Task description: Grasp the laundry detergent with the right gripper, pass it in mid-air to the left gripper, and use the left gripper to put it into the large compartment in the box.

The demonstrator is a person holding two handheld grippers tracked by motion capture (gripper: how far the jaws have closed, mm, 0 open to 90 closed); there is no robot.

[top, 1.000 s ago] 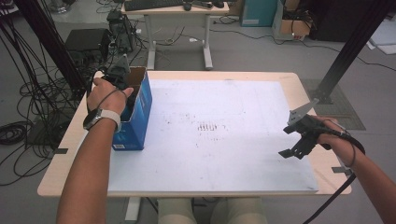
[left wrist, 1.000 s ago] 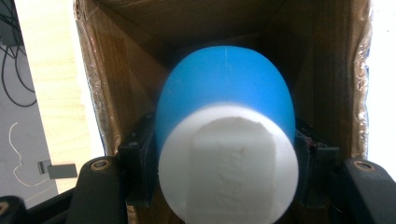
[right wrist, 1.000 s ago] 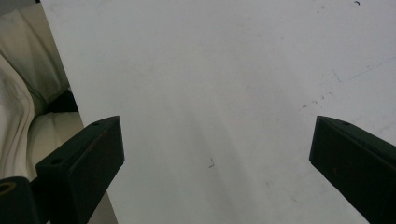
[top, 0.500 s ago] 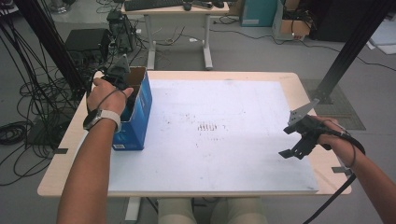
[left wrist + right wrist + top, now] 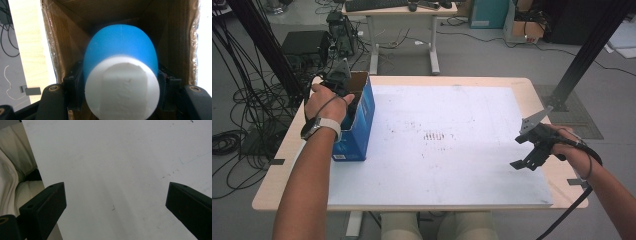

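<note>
At the near right of the table (image 5: 492,87), the right gripper (image 5: 526,159) hovers just above the white sheet (image 5: 447,150), its jaws spread wide with nothing between them. Farther back at the left edge stands the open blue cardboard box (image 5: 357,132). There the left gripper (image 5: 120,82) points down into the box, its jaws clamped on a blue object with a white end (image 5: 121,55), which sits inside the box.

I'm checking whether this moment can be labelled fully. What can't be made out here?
- High view: the left gripper has its jaws down in the blue cardboard box; hand and box wall hide them.
- Left gripper view: the blue rounded object with a white end hides the box floor; its lower end is cut off by the picture's edge.
</note>
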